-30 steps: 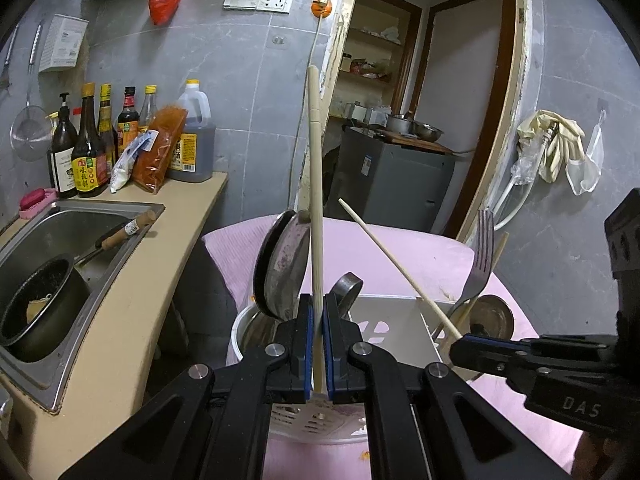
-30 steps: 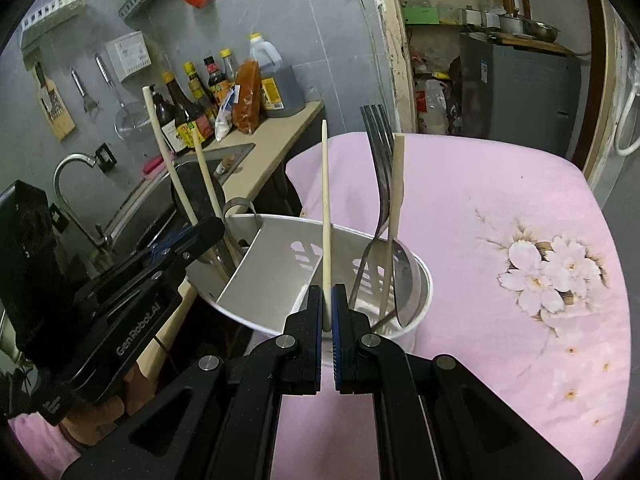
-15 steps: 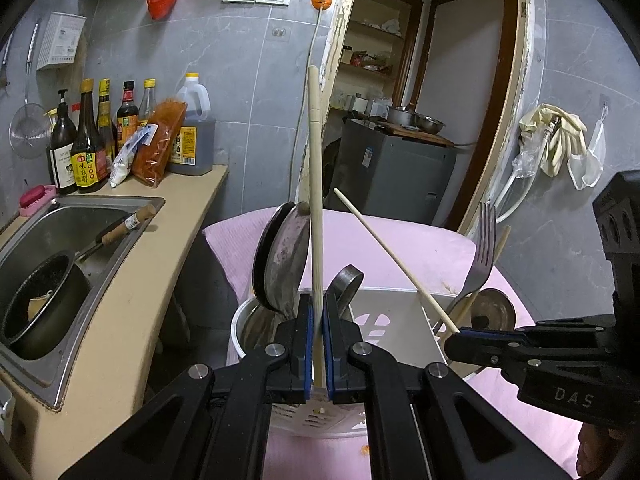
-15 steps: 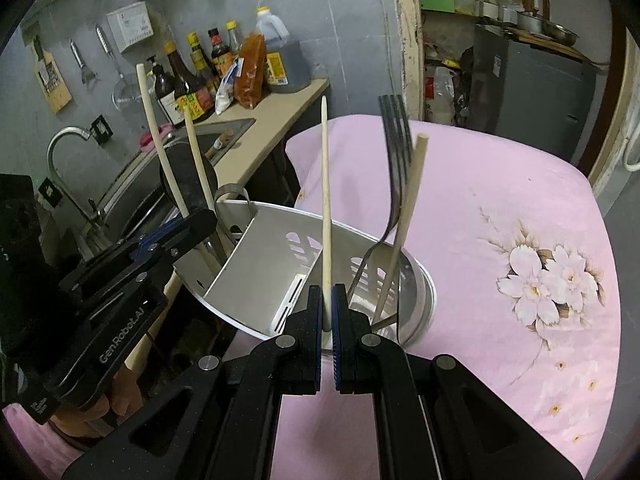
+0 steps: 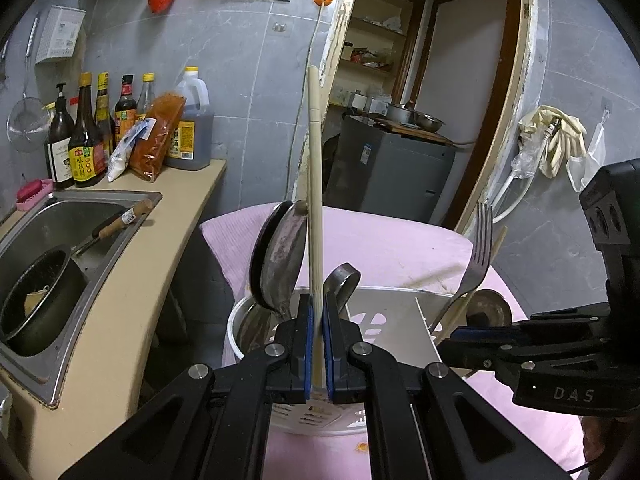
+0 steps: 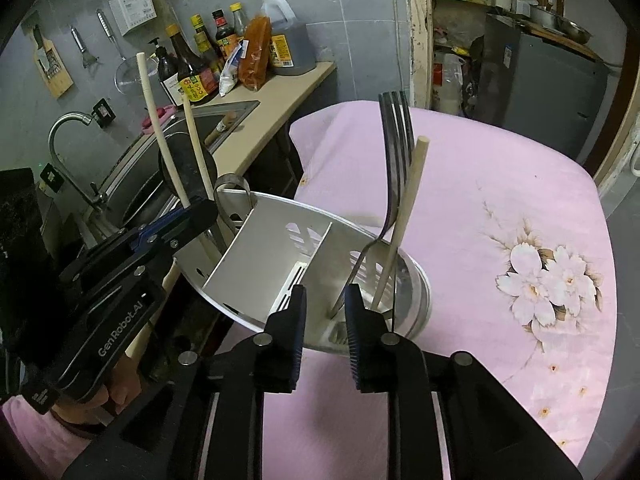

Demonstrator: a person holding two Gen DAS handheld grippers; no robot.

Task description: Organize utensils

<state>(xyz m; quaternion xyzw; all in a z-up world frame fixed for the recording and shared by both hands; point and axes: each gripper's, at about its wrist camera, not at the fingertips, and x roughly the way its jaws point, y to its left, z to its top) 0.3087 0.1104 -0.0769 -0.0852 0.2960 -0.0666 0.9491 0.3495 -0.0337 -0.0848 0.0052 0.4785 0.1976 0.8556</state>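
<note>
My left gripper (image 5: pixel 316 344) is shut on a pale wooden chopstick (image 5: pixel 315 184) that stands upright over the near rim of the white divided utensil holder (image 5: pixel 400 320). Dark spoons (image 5: pixel 280 256) stand in the holder's left compartment. A fork (image 5: pixel 482 248) and another chopstick (image 6: pixel 404 216) lean in its right one. My right gripper (image 6: pixel 324 320) hovers over the holder (image 6: pixel 260 248) with its jaws opening and nothing between the pads. A blurred streak (image 5: pixel 430 276) crosses the far rim. The right wrist view shows the left gripper (image 6: pixel 192 218) holding its chopstick (image 6: pixel 158 128).
The holder sits on a pink flowered tablecloth (image 6: pixel 520 208). A counter with a steel sink (image 5: pixel 60 248), a dark pot (image 5: pixel 36 296) and sauce bottles (image 5: pixel 84 140) runs along the left. A doorway with a grey cabinet (image 5: pixel 396 168) lies behind.
The right jaws have parted and the chopstick they held has left them. The right gripper tilted further down over the holder. The left gripper kept still with its chopstick.
</note>
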